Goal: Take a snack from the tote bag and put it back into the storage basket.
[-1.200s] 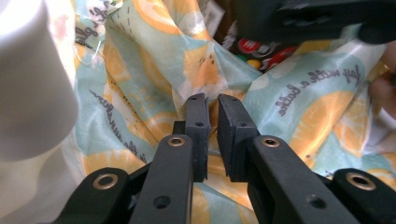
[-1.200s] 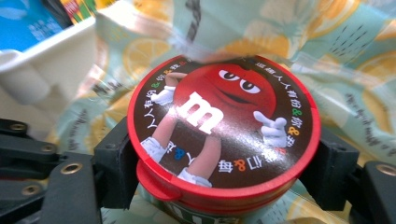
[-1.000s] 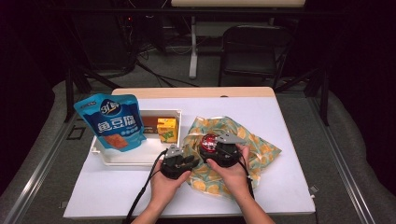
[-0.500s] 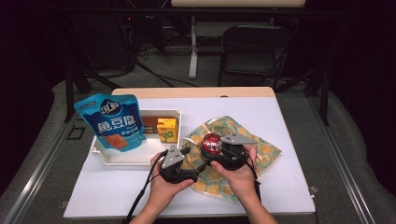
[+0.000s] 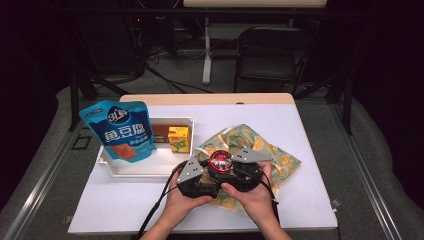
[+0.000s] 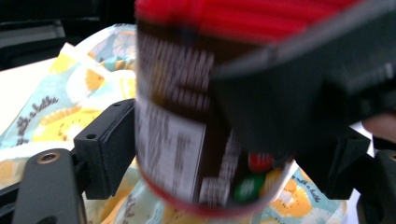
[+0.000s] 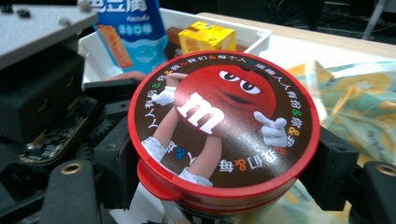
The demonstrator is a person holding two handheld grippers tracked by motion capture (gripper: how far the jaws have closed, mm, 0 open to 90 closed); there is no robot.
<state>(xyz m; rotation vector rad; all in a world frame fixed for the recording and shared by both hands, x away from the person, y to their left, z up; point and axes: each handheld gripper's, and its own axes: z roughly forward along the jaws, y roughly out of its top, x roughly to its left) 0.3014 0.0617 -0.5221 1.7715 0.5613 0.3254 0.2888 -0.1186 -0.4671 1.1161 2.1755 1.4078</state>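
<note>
Right gripper view: jaws of right gripper [image 7: 219, 177] pinch candy tub [image 7: 224, 135]; left gripper [image 6: 224, 154] clamps it too. Opposing pulls risk dropping it onto bag [image 5: 272, 155].

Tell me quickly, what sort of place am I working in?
Probably a lab or studio recording station: a white table on grey carpet, a black chair behind, loose floor cables, and dark surroundings.

Table [image 5: 300, 130] brightly lit, surroundings dark; tub [image 6: 187, 140] blurred close-up in left gripper view.
</note>
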